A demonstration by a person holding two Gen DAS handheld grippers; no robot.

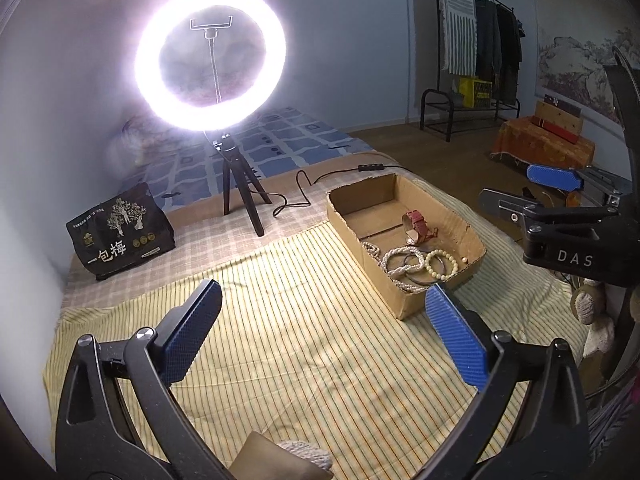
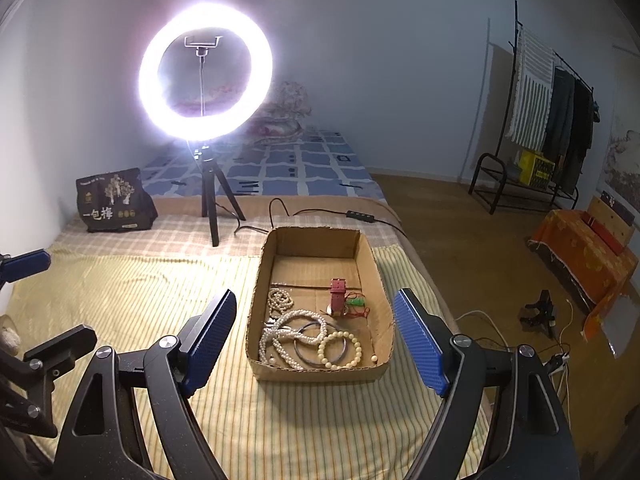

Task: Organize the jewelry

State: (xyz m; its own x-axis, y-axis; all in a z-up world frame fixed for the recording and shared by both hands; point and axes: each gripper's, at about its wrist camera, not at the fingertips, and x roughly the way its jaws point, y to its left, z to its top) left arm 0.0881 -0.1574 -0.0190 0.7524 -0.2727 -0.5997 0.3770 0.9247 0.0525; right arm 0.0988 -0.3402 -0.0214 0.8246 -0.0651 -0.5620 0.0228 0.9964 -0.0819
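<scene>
Cardboard box (image 2: 276, 372), one red watch (image 2: 337, 296)

A ring light (image 1: 211, 58) blazed with heavy glare, washing out the wall behind it. The room beyond was dim. Fisheye bending darkened both views' corners.

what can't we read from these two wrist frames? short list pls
- Behind the ring light: glare washes out the wall and bedding in both views.
- Cardboard box: its near wall hides the near floor strip in the right wrist view.
- Pearl strands: tangled over a dark ring, count unclear.
- Small green item beside the red watch: too small to identify.
- Right gripper: cut off by the left view's right edge.
</scene>
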